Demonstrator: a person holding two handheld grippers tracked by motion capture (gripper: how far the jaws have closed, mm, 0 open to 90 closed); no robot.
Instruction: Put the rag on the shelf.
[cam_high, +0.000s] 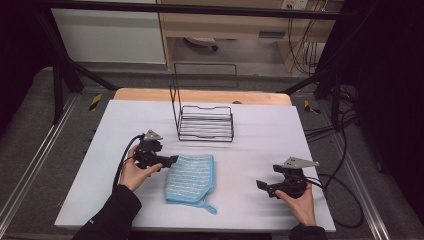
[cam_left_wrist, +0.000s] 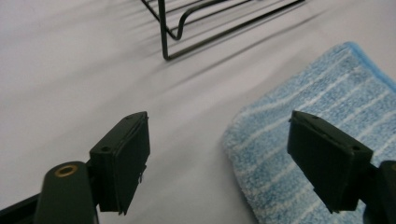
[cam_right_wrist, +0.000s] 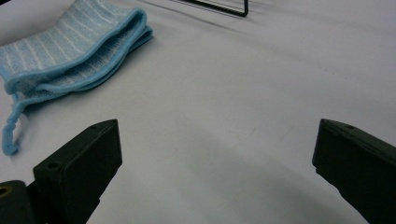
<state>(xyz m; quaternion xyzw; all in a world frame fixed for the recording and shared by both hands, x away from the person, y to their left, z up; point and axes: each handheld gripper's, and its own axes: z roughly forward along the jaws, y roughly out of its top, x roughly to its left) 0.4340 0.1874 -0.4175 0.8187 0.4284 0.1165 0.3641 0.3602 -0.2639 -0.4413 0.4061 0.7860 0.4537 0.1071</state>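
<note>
The folded blue striped cloth (cam_high: 190, 178) lies flat near the middle of the white surface (cam_high: 260, 150), in front of the black wire rack (cam_high: 206, 122). The left gripper (cam_high: 172, 160) is at its left edge, fingers apart, nothing between them. The right gripper (cam_high: 260, 185) rests well to the right, fingers wide apart.

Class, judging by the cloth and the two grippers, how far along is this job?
Done: the blue cloth lies folded on the table. In hand: the left gripper, open, reaches its edge. Left: gripping it; the wire rack holds nothing, and the right gripper waits open.
</note>
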